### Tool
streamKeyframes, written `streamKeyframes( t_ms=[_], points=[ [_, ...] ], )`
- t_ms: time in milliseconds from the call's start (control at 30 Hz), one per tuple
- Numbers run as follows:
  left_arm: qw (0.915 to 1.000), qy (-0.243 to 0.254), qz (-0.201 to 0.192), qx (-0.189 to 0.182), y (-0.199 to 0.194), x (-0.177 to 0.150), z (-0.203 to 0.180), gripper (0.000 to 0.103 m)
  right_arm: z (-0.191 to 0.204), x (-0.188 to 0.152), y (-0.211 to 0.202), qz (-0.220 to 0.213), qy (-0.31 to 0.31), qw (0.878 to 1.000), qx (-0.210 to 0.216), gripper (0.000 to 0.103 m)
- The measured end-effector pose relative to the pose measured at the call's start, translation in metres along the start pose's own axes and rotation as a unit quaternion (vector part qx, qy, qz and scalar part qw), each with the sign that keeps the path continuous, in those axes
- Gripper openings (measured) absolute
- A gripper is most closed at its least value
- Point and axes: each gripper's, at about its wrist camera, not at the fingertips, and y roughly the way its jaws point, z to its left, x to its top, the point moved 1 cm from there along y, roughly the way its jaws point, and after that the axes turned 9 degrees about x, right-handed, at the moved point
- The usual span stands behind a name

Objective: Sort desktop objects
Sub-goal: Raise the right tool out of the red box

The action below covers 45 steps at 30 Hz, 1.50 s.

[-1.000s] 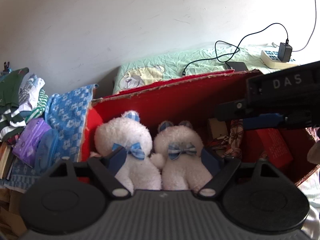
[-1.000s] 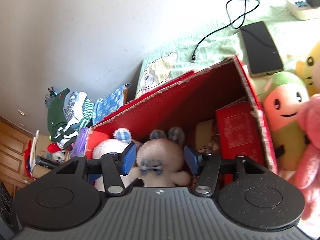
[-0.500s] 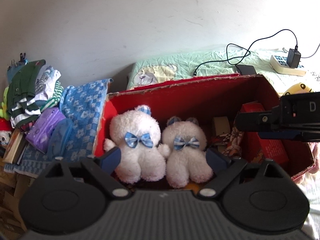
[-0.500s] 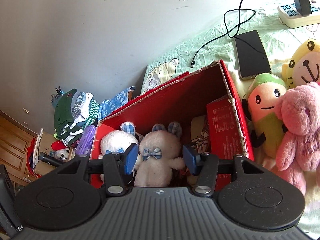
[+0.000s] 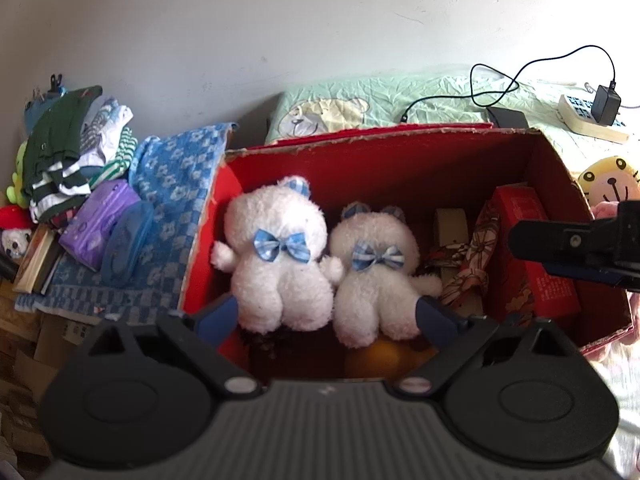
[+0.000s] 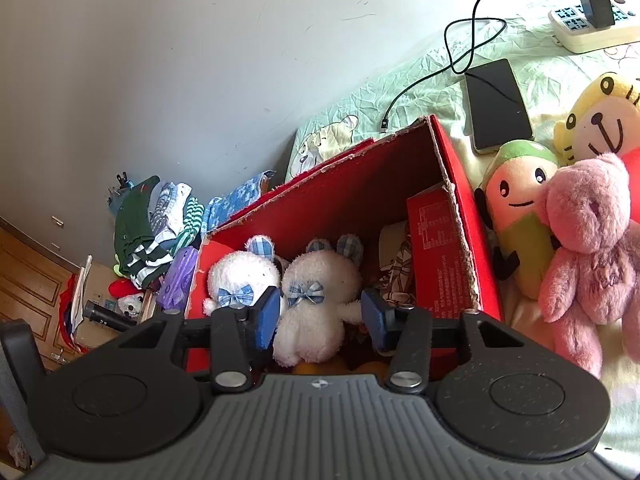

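A red cardboard box (image 5: pixel 400 148) (image 6: pixel 460 208) holds two white plush bears with blue bows, a bigger one (image 5: pixel 276 248) (image 6: pixel 240 280) on the left and a smaller one (image 5: pixel 374 268) (image 6: pixel 320 300) beside it. My left gripper (image 5: pixel 326 322) is open and empty above the box's near side. My right gripper (image 6: pixel 318 316) is open and empty, above the smaller bear; it also shows at the right of the left wrist view (image 5: pixel 576 244). A pink plush bear (image 6: pixel 592 248), a green-capped plush (image 6: pixel 520 200) and a yellow tiger plush (image 6: pixel 600 116) lie right of the box.
The box also holds a red carton (image 5: pixel 532 248), a patterned cloth (image 5: pixel 472 264) and something orange (image 5: pixel 384 356). A phone (image 6: pixel 498 104), cable and power strip (image 6: pixel 592 28) lie on the green sheet behind. Folded clothes (image 5: pixel 68 156), a blue towel (image 5: pixel 172 184) and a purple pack (image 5: pixel 100 224) are stacked left.
Both grippers have drawn back and up from the box, leaving both white bears inside. The right gripper has shifted right, bringing the pink, green and yellow plush toys into fuller view.
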Motion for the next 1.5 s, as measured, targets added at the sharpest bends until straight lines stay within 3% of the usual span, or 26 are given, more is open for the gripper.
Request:
streamKeyframes(
  t_ms=[500,1500],
  points=[
    [1.0000,-0.004,-0.007,-0.002,-0.005,0.004,-0.009,0.102,-0.004,-0.006,-0.024,-0.034,-0.005,0.999,-0.020,0.048],
    [0.9940,-0.036,-0.013,0.103,-0.068,-0.005,-0.061,0.102,-0.034,0.000,-0.083,-0.020,-0.022,0.998,0.048,0.048]
  ],
)
